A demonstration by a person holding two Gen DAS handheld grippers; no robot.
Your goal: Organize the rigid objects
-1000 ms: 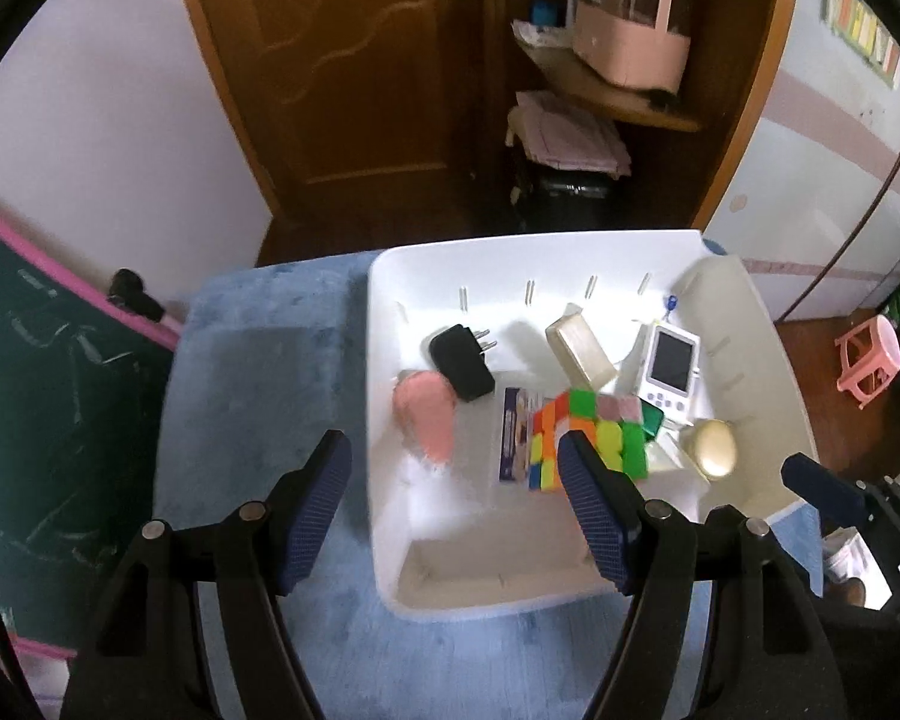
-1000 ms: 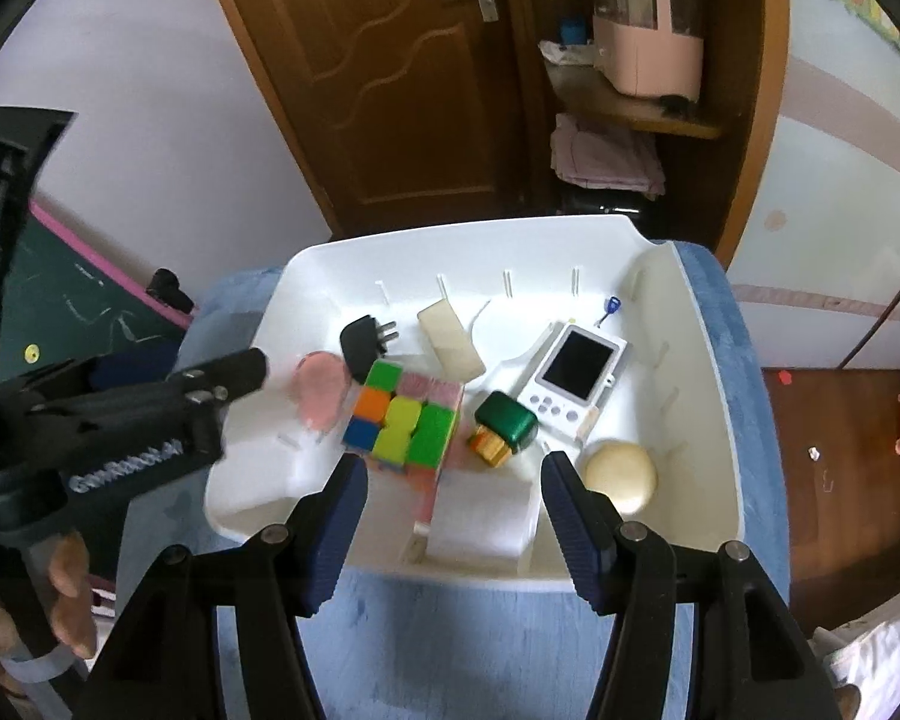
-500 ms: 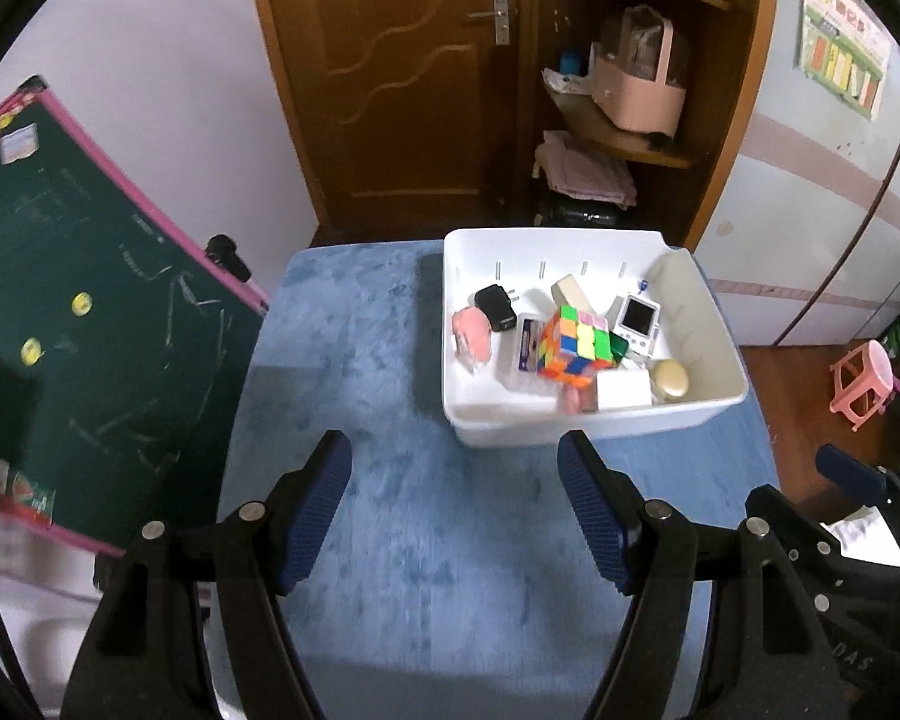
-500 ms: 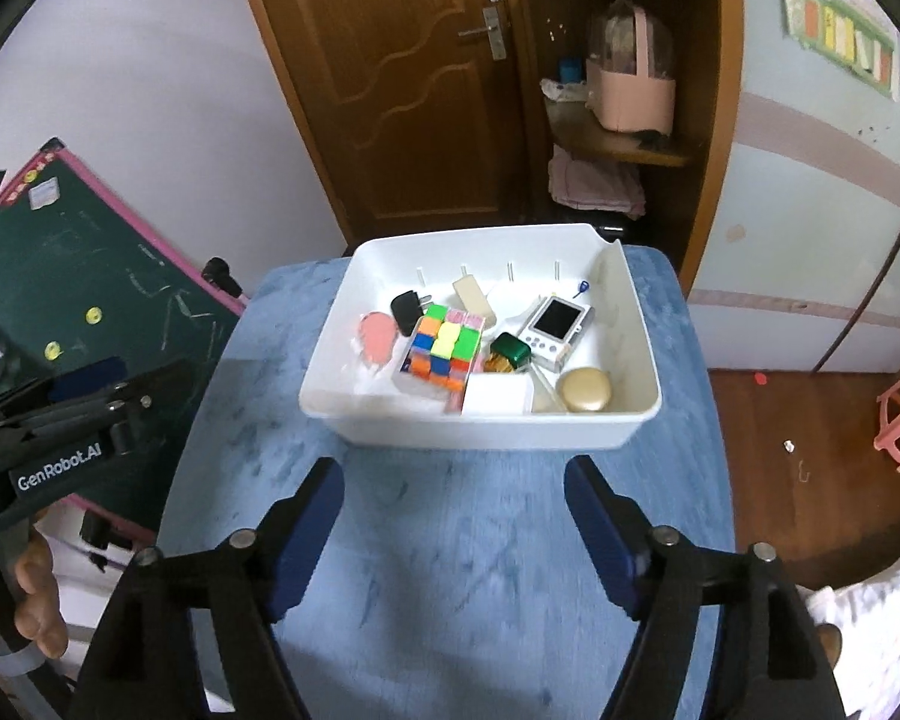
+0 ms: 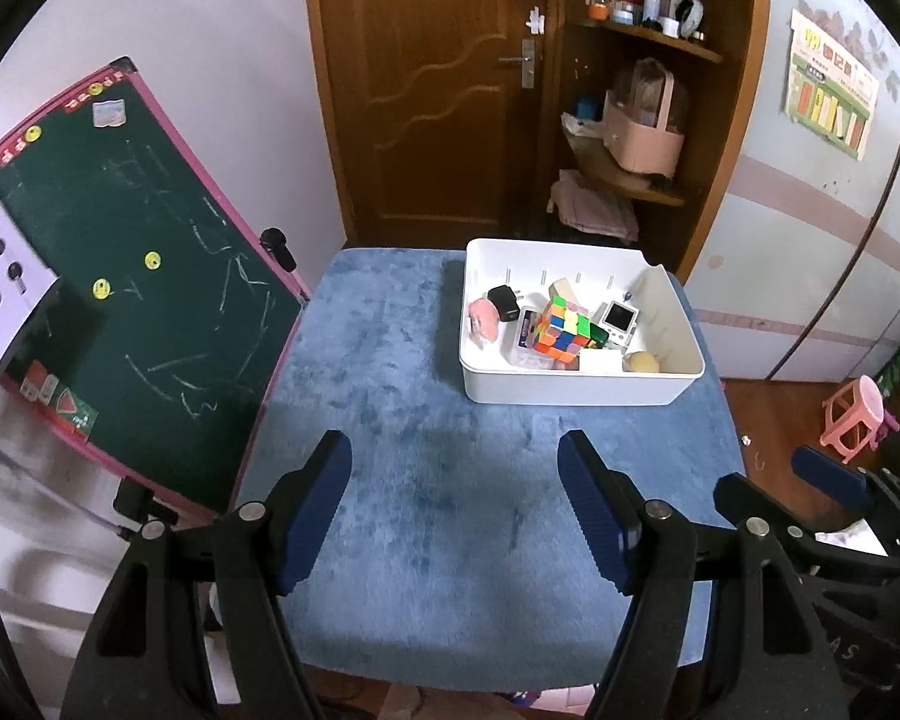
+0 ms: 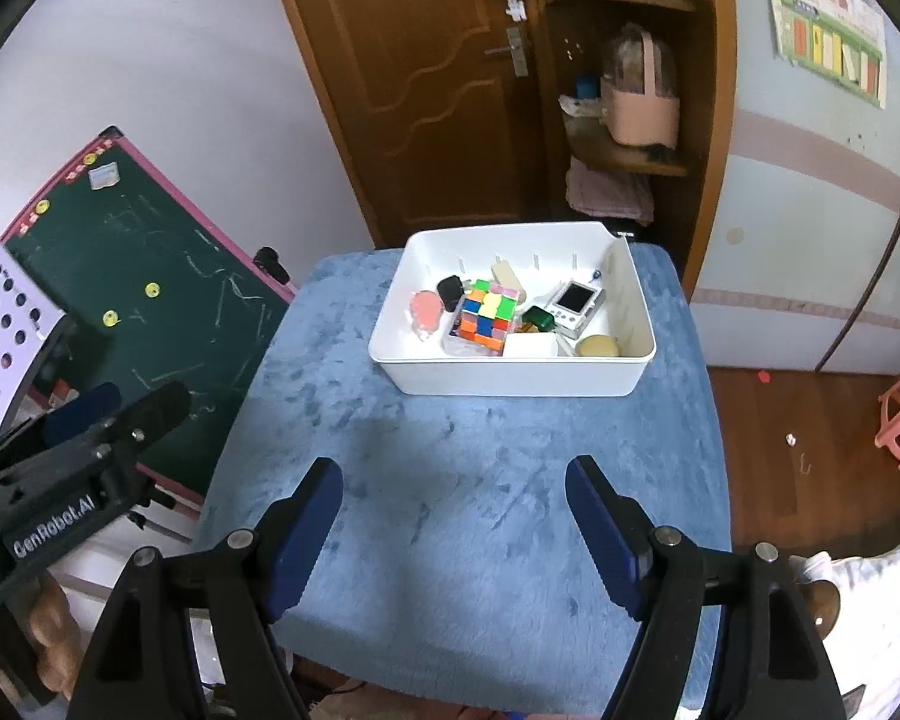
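1. Left tongs (image 5: 455, 507), in the left wrist view, fill the lower middle of the frame, jaws wide with nothing between them, above bare blue plush surface (image 5: 426, 396).
2. Above and to the right of them, in the upper right part of that surface, stands the white bin (image 5: 576, 387). In it a scrambled Rubik's cube (image 5: 561, 329) lies at the middle, a black charger plug (image 5: 504, 302) and a pink oval piece (image 5: 484, 317) at its left, a small white handheld console (image 5: 619, 319) at its right, and a beige egg-shaped thing (image 5: 642, 362) in the lower right corner.
3. At the left of this frame leans a green chalkboard (image 5: 132, 276) with a pink rim; a brown door (image 5: 432, 84) closes the top middle. At the lower right edge the other black tool pokes in.
4. Right tongs (image 6: 455, 519), in the right wrist view, sit at the lower middle; their jaws have just been opening and stand wide and empty over the blue surface (image 6: 468, 456).
5. Here the white bin (image 6: 513, 375) lies above the tongs, slightly right of centre, well apart from them, with the Rubik's cube (image 6: 486, 317), a green block (image 6: 537, 318) and the console (image 6: 576, 300) inside.
6. At the left edge the left tongs (image 6: 114, 408) show from the side, and a hand (image 6: 51, 636) grips the handle beneath.
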